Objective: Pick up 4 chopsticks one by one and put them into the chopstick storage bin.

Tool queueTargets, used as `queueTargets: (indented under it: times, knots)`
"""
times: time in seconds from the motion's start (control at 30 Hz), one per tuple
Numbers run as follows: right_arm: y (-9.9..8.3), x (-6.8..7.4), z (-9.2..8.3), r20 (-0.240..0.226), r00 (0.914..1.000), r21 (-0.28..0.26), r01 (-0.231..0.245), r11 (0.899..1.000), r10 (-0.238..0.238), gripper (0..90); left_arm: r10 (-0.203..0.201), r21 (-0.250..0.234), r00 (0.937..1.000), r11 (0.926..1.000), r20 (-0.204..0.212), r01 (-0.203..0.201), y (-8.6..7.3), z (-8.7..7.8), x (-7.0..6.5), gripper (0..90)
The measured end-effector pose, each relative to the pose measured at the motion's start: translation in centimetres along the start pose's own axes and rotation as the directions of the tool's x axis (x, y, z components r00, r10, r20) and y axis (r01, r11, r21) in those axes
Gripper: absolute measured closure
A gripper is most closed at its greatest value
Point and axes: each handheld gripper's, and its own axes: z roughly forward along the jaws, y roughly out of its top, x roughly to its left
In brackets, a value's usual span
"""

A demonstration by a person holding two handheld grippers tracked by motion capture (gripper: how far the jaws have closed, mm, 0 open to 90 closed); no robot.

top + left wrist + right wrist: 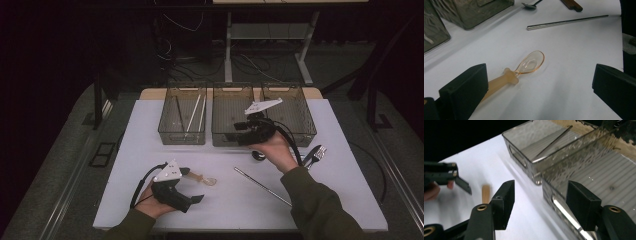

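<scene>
A translucent orange spoon [202, 178] lies on the white table [230, 200], bowl to the right. My left gripper [192, 185] rests low by the front left, open, its jaws standing either side of the spoon [529, 64] without touching it; the handle points toward the left jaw. My right gripper [239, 132] hovers at the front wall of the middle smoked bin [227, 100], open with nothing between its jaws [541, 195]. In the right gripper view the left bin [519, 150] holds thin sticks, and the middle bin [599, 170] sits just past the right jaw.
A third bin [300, 115] stands at the back right. A metal chopstick [262, 186] lies in front of the right forearm, a small dark spoon [258, 155] under the right hand, and a fork [315, 155] further right. White chopsticks [194, 114] lie in the left bin.
</scene>
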Motion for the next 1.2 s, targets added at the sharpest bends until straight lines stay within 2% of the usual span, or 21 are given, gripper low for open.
queueTargets:
  times: [0.2, 0.43, 0.63, 0.87, 1.03, 1.2]
  knots:
    - [-2.0, 0.0, -1.5, 0.003, 1.0, 0.015, 0.006, 1.0, -0.006, 39.7, -0.01, -0.006, 0.9999, 0.9999, 0.005, 0.01, -0.1, 0.0, 0.1, 0.0]
    - [-4.6, -0.1, -3.1, 0.003, 1.0, 0.007, 0.0, 1.0, 0.0, 39.4, -0.004, -0.006, 0.9999, 1.0, 0.01, 0.004, -0.3, 0.0, 0.6, 0.0]
    - [-6.2, 0.3, -4.1, 0.003, 0.9998, 0.049, 0.022, 0.999, -0.022, 39.2, -0.013, -0.001, 0.9999, 0.9999, 0.004, 0.013, -0.4, 0.1, 0.8, 0.0]
    - [-8.1, 0.7, -5.3, 0.009, 0.9997, 0.09, 0.021, 0.996, -0.022, 39.8, -0.014, -0.002, 0.9999, 0.9999, 0.003, 0.014, -0.4, -0.1, 0.8, 0.0]
    - [-9.7, 1.3, -6.1, 0.015, 0.9995, 0.145, 0.026, 0.989, -0.028, 43.5, -0.019, -0.001, 0.9998, 0.9998, 0.003, 0.019, -0.4, 0.0, 0.7, 0.0]
    - [-11.0, 1.8, -6.5, 0.034, 0.9986, 0.234, 0.031, 0.972, -0.04, 50.2, -0.008, 0.009, 1.0, 0.9999, 0.005, 0.007, -0.4, 0.0, 0.7, 0.0]
